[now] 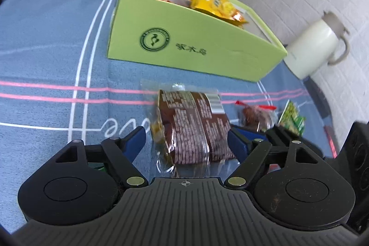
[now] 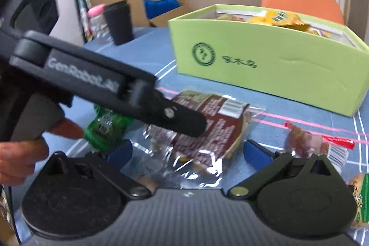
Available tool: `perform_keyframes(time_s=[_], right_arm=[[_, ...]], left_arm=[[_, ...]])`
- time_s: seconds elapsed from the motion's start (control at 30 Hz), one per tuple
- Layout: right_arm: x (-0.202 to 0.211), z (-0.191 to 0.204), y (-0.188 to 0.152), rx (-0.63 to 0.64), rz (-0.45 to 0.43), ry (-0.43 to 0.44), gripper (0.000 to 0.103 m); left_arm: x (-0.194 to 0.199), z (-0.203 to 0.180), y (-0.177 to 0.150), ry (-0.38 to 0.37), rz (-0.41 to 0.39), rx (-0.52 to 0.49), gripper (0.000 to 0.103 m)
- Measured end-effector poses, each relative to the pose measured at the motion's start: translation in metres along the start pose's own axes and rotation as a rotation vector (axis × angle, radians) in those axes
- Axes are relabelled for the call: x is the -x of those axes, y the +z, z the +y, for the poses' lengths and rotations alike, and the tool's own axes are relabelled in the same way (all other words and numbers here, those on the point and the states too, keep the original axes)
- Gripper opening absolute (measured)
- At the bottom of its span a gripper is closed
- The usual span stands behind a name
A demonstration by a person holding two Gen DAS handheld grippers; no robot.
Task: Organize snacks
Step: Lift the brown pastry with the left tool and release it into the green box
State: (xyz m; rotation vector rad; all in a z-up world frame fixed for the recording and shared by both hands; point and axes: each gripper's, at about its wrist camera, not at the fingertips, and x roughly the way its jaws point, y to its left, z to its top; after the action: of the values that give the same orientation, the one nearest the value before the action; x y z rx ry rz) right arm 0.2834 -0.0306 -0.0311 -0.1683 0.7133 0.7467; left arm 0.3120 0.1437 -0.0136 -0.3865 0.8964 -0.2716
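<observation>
Up close from the left wrist, the left gripper [image 1: 186, 140] is spread around the brown snack packet [image 1: 193, 126] on the blue cloth [image 1: 46, 50]; the green box [image 1: 184, 47] and a white mug [image 1: 311, 50] stand beyond. From the right wrist, the right gripper [image 2: 188, 151] is also spread, with the other tool's black arm [image 2: 110, 87] crossing over the packet and a black cup [image 2: 120, 22] behind.

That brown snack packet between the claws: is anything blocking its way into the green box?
Nothing visible lies on the cloth between the brown snack packet and the green box. The box's near wall stands in between, so the packet must go up and over. The box is open-topped, with a yellow packet already inside.
</observation>
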Motion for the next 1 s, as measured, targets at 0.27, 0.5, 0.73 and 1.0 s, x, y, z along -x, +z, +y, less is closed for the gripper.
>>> perform_keyframes(time_s=[0.27,0.5,0.73,1.0], right_arm=[[0.033,0.019,0.014,0.101,-0.096,-0.098,0.078],[0.055,0.015,0.051,0.154,-0.195,-0.123,0.081],[0.02,-0.03,0.133,0.171,-0.206,-0.126,0.081],[-0.039,-0.064,0.149,0.143,-0.144,-0.11,0.08]], left_arm=[[0.027,-0.022,-0.001,0.042,-0.091,-0.073,0.026],[0.063,-0.04,0.027,0.022,-0.201,-0.079,0.027],[0.053,-0.042,0.119,0.041,-0.26,-0.079,0.027],[-0.003,-0.022,0.16,0.108,-0.195,-0.067,0.028]])
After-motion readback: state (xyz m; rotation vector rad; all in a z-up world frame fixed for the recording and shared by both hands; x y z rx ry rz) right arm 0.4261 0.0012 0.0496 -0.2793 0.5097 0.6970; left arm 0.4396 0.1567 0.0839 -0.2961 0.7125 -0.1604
